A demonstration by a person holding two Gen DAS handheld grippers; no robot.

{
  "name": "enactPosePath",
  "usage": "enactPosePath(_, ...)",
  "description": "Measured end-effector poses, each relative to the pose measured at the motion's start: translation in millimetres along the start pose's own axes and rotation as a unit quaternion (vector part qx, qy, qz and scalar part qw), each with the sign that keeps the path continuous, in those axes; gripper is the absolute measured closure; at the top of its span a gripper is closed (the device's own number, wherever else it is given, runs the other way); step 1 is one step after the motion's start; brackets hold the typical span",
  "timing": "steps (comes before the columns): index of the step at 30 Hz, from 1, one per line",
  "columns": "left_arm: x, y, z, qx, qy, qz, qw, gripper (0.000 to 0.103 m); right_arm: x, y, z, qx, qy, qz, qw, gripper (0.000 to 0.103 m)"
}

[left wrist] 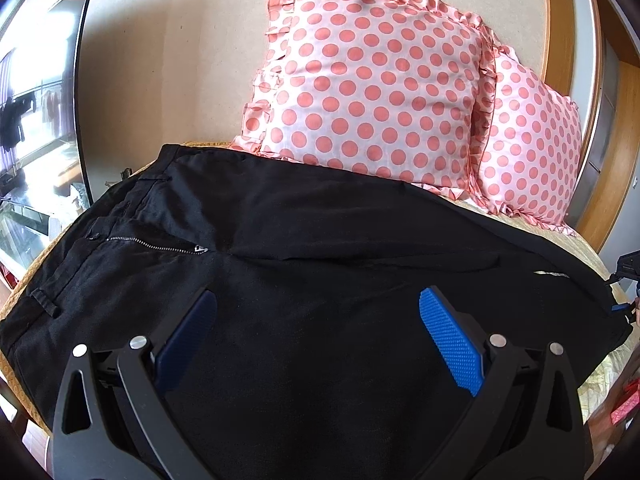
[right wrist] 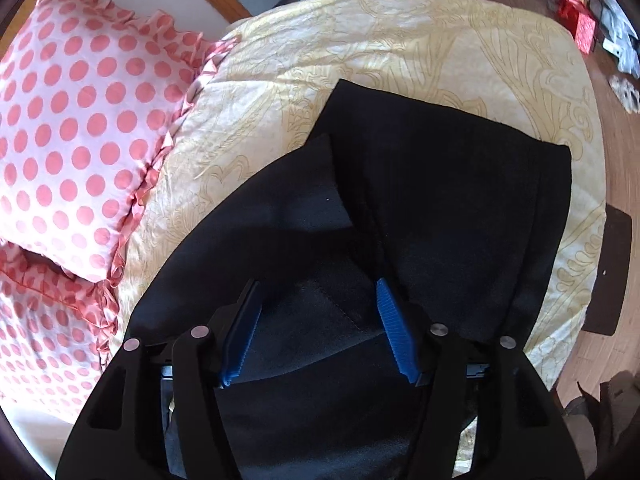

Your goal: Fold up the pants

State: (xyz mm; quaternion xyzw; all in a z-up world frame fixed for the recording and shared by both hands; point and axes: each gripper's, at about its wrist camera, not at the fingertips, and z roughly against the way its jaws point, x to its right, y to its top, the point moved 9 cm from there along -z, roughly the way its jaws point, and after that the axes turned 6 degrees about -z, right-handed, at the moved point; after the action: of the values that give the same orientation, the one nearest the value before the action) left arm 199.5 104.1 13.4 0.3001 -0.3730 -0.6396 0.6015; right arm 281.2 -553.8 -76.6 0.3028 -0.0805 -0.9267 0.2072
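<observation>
Black pants (left wrist: 320, 220) lie spread across the bed, with the waistband, button and open zipper (left wrist: 156, 245) toward the left. My left gripper (left wrist: 318, 296) hovers over the seat of the pants, its blue pads (left wrist: 452, 340) wide apart and holding nothing. In the right wrist view the pant legs (right wrist: 460, 184) lie on the yellow bedspread (right wrist: 400, 40), with the hem at the far end. My right gripper (right wrist: 318, 284) stands open low over the legs. A fold of the dark cloth lies between its fingers, and the pads are off it.
Two pink polka-dot pillows (left wrist: 372, 80) (left wrist: 532, 152) lean against the headboard behind the pants; one shows again as a pillow (right wrist: 80, 120) left of the legs. A wooden floor with a red box (right wrist: 576, 20) and a dark mat (right wrist: 612, 276) lies past the bed's edge.
</observation>
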Motion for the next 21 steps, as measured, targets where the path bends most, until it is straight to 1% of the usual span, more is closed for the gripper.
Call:
enactPosePath(2, -4, -2, 0, -0.001, 0.002, 0.001, 1.0, 0.002, -4, 1, 8, 0.023, -0.002, 0.033, 0.999, 0.042)
enactPosePath(4, -6, -3, -1, -0.003, 0.004, 0.0, 1.0, 0.002, -2, 2, 14, 0.031, -0.013, 0.045, 0.998, 0.042)
enactPosePath(7, -7, -2, 1, 0.0, 0.001, -0.002, 1.0, 0.002, 14, -7, 19, 0.001, 0.001, -0.01, 1.0, 0.042)
enactPosePath(11, -3, 0, 1, 0.011, -0.008, -0.007, 0.9999, 0.002, 30, -15, 18, -0.024, -0.016, -0.059, 0.998, 0.042)
enactPosePath(13, 2, 1, 1, 0.013, -0.014, -0.013, 0.9997, 0.002, 29, -17, 15, -0.033, -0.008, -0.088, 0.996, 0.041)
enactPosePath(15, 6, 1, 2, 0.014, -0.02, -0.019, 0.9995, 0.002, 22, -15, 14, -0.025, -0.014, -0.106, 0.994, 0.034)
enactPosePath(16, 7, 1, 2, 0.014, -0.022, -0.023, 0.9994, 0.002, 19, -14, 14, -0.019, -0.02, -0.111, 0.993, 0.027)
enactPosePath(19, 7, 0, 4, 0.016, -0.018, -0.031, 0.9992, 0.002, 5, -11, 9, -0.015, -0.026, -0.129, 0.991, 0.026)
enactPosePath(21, 5, -1, 4, 0.016, -0.015, -0.032, 0.9992, 0.002, -2, -10, 7, -0.004, -0.047, -0.117, 0.992, 0.026)
